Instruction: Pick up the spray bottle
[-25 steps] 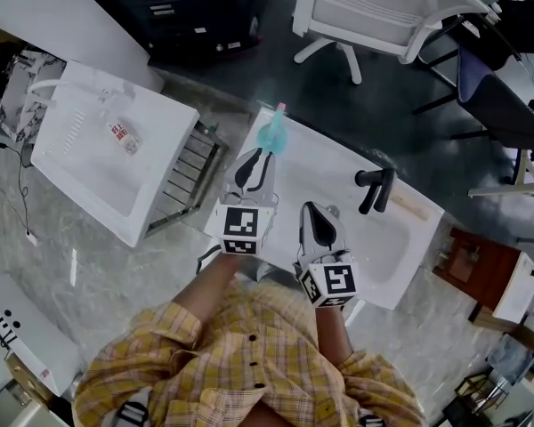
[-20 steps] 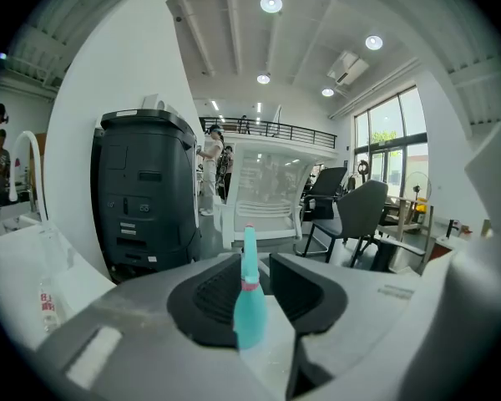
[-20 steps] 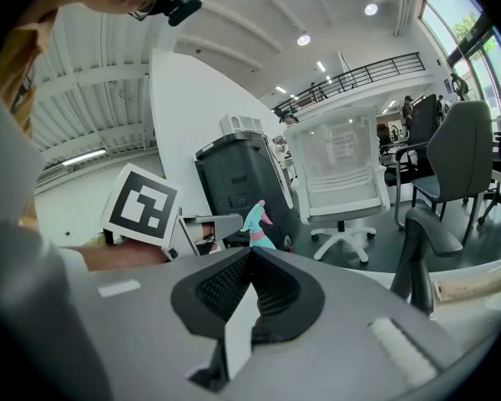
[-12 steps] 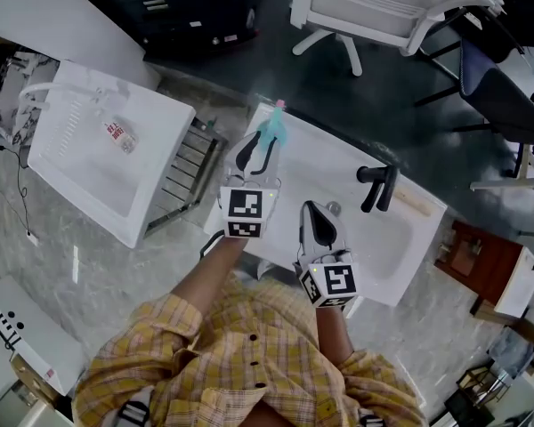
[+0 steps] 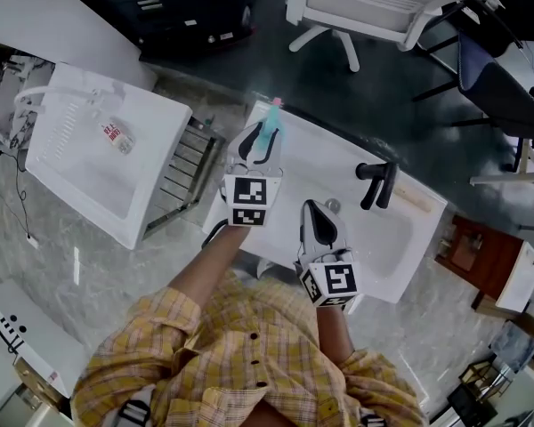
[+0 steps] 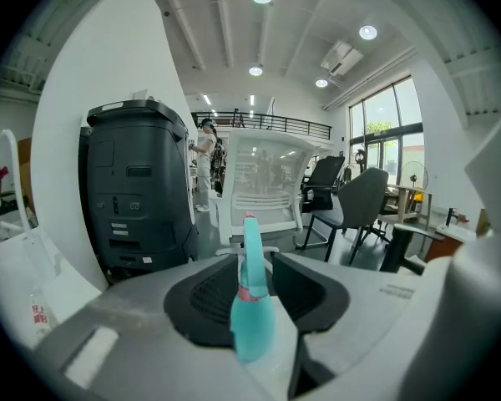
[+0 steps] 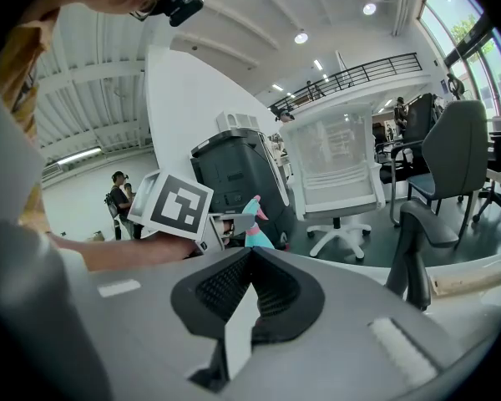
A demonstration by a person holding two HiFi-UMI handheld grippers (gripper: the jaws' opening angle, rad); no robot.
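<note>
My left tongs (image 6: 255, 267) have just been opening and now stand wide. The spray bottle (image 6: 251, 320) is upright in the gap between them, and I don't see either pad pressing on it, so nothing is gripped yet. The teal body sits low between the two pads, and the thin neck and pink tip rise above them.

From the head view, the bottle (image 5: 271, 133) is right at the tip of the left tongs (image 5: 259, 140), at the far corner of the white table (image 5: 325, 169). The table edge lies just past the bottle, with dark floor beyond.

My right tongs (image 7: 249, 261) have their tips together and nothing between them. They hang nearer to me over the same table, well apart from the bottle.

I judge that the next step is to close the left tongs, and that is where the risk lies.

- **Tipping:** The bottle is tall, narrow and close to the edge. If one pad reaches it before the other, it could be pushed sideways or tipped off the far side.
- **Pushing:** Moving the tongs further forward would shove the bottle the same way.
- **Slipping:** The body is rounded and looks smooth. A grip that is too high, on the tapering neck, could slide upward and drop the bottle when I lift.
- **Squirting:** Closing on the spray head could set it off.
</note>
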